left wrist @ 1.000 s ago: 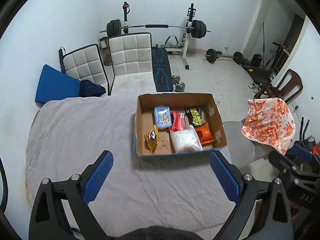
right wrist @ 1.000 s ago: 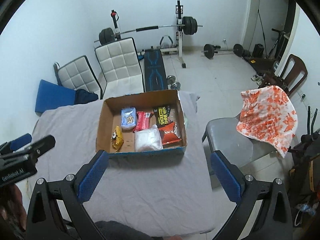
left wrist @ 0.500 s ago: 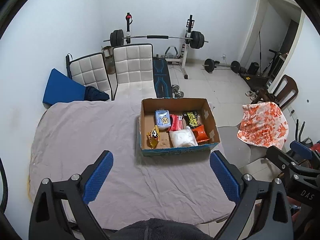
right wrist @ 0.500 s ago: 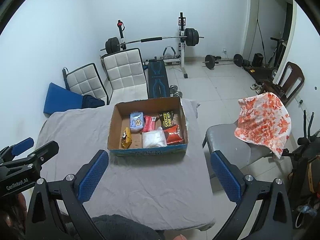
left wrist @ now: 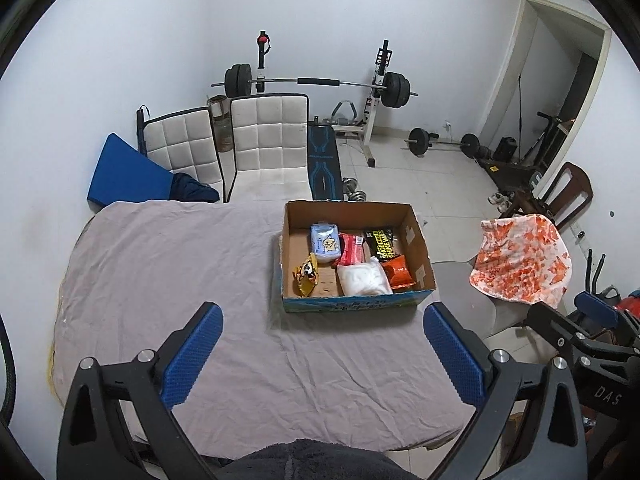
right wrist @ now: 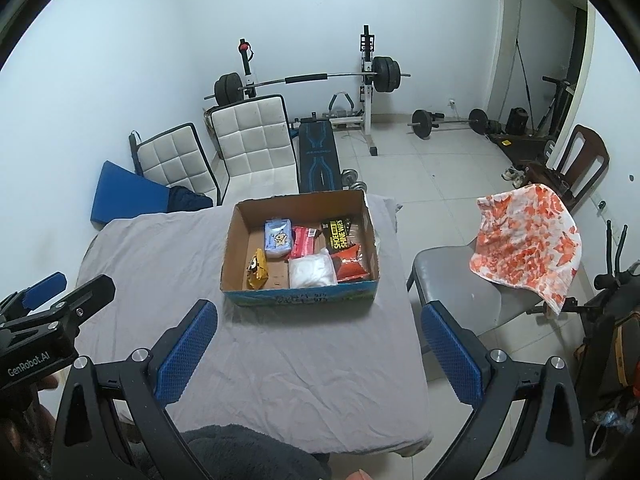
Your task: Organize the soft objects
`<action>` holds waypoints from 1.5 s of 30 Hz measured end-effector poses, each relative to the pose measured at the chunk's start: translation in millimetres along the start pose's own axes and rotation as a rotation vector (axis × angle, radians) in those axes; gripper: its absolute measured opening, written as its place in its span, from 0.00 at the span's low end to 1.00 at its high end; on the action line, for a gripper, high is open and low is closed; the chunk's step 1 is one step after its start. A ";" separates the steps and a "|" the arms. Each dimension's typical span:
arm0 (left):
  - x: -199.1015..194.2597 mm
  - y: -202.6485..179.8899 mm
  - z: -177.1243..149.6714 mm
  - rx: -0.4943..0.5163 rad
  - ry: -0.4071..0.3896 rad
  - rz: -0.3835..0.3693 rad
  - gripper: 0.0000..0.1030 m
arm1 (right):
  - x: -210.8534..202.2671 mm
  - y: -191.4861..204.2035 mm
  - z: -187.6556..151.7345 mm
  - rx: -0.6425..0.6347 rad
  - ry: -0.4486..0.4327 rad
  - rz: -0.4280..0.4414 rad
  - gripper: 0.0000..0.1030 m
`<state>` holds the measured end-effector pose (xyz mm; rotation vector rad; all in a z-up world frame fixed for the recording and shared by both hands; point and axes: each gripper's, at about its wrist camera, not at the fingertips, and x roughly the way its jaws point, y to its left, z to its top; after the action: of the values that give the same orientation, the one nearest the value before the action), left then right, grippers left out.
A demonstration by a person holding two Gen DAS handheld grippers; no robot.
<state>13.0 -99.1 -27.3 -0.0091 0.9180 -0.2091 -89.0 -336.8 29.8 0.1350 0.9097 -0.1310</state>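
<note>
An open cardboard box (left wrist: 420, 248) (right wrist: 232, 240) stands on the grey-sheeted table (left wrist: 160, 264) (right wrist: 160, 248). Inside lie several soft packs: a blue tissue pack (left wrist: 326, 242) (right wrist: 278, 238), a red pack (left wrist: 352, 249) (right wrist: 303, 240), a black wipes pack (left wrist: 382, 242) (right wrist: 340, 234), an orange bag (left wrist: 396, 274) (right wrist: 350, 264), a white bag (left wrist: 364, 280) (right wrist: 312, 272) and a yellow snack bag (left wrist: 306, 280) (right wrist: 257, 270). My left gripper (left wrist: 324, 356) is open and empty, held back above the table's near side. My right gripper (right wrist: 318, 352) is open and empty, likewise back from the box.
Two white padded chairs (left wrist: 264, 148) and a blue pad (left wrist: 128, 176) stand behind the table. A grey chair with an orange-white cloth (right wrist: 524, 248) is to the right. A barbell rack (left wrist: 316, 84) and weights stand by the far wall.
Both grippers have pulled back and up from the box, so the box looks smaller and more of the table shows. Both stay open.
</note>
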 end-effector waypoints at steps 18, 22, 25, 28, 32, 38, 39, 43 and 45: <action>1.2 -6.3 -2.8 0.010 -0.001 0.053 1.00 | 1.7 -12.7 4.8 0.011 -0.020 -0.025 1.00; 4.4 -10.4 -3.6 0.017 0.002 0.064 1.00 | 3.9 -15.4 4.3 0.012 -0.015 -0.026 1.00; 5.1 -11.0 -3.8 0.018 0.000 0.068 1.00 | 5.5 -19.6 3.3 0.015 -0.014 -0.031 1.00; 5.2 -12.2 -3.9 0.019 -0.003 0.071 1.00 | 5.6 -23.4 1.5 0.018 -0.015 -0.037 1.00; 5.4 -13.0 -3.2 0.021 -0.003 0.070 1.00 | 5.8 -26.6 -0.5 0.022 -0.017 -0.041 1.00; 4.3 -15.1 0.0 0.031 -0.010 0.068 1.00 | 2.2 -29.9 1.1 0.029 -0.034 -0.048 1.00; 4.4 -15.1 0.4 0.032 -0.010 0.066 1.00 | 0.6 -29.5 1.8 0.029 -0.036 -0.049 1.00; 5.2 -15.1 1.7 0.036 -0.005 0.064 1.00 | -1.1 -28.6 1.3 0.030 -0.039 -0.049 1.00; 5.9 -14.6 1.9 0.036 -0.004 0.059 1.00 | -1.3 -28.8 1.5 0.030 -0.039 -0.050 1.00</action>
<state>15.4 -114.6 -29.4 0.0503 0.9095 -0.1709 -93.5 -365.3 30.0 0.1369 0.8730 -0.1927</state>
